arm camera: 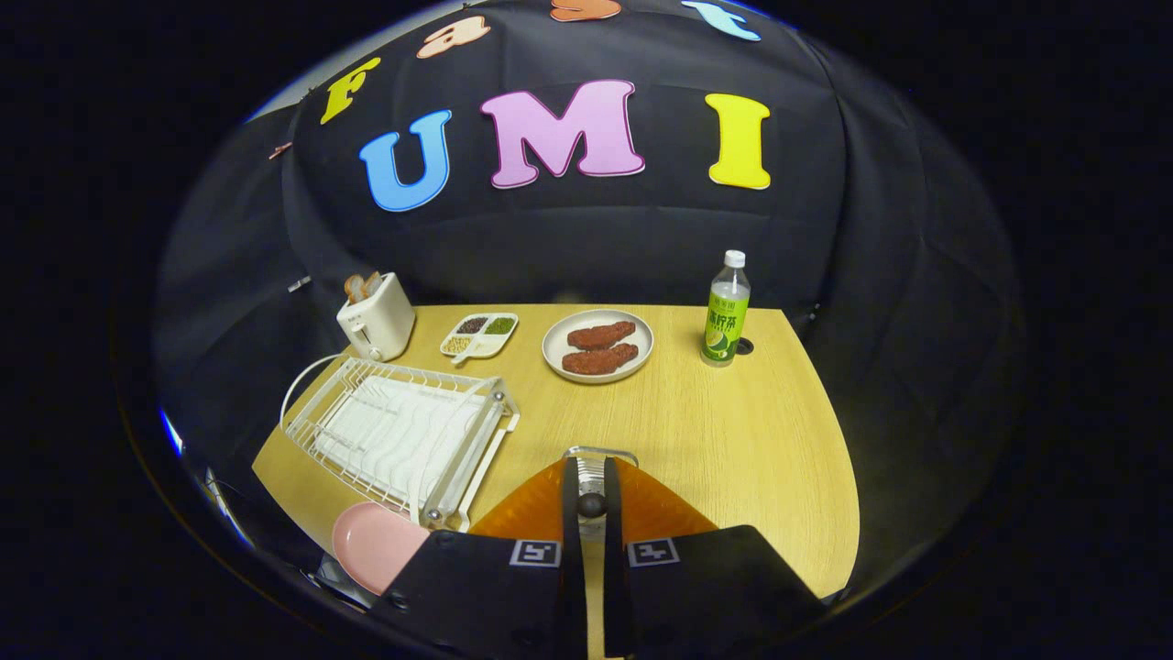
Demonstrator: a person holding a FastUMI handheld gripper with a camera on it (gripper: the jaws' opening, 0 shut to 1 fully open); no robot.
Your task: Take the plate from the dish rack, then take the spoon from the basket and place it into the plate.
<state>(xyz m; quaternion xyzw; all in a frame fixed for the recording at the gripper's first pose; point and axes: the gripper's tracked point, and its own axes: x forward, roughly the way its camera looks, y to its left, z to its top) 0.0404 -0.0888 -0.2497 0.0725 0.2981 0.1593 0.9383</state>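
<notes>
Tool [591, 500] hovering low over the table, fingers nearly pinched together on the spoon

The two fingers sit almost closed with a spoon [593, 484] caught in the narrow gap, its dark knob right between them and the metal loop end [600, 453] poking out just ahead. Under the fingers there's an orange basket [527, 509] on the table [733, 431]. The pink plate [371, 550] lies flat beside the tool, touching the near corner of the white dish rack [399, 431], which looks bare of dishes. Further back: a toaster [378, 316] with bread, a small divided tray [479, 335], a white plate with two brown cutlets [598, 346], and a green bottle [727, 312]. Nothing sits between tool and pink plate.
</notes>
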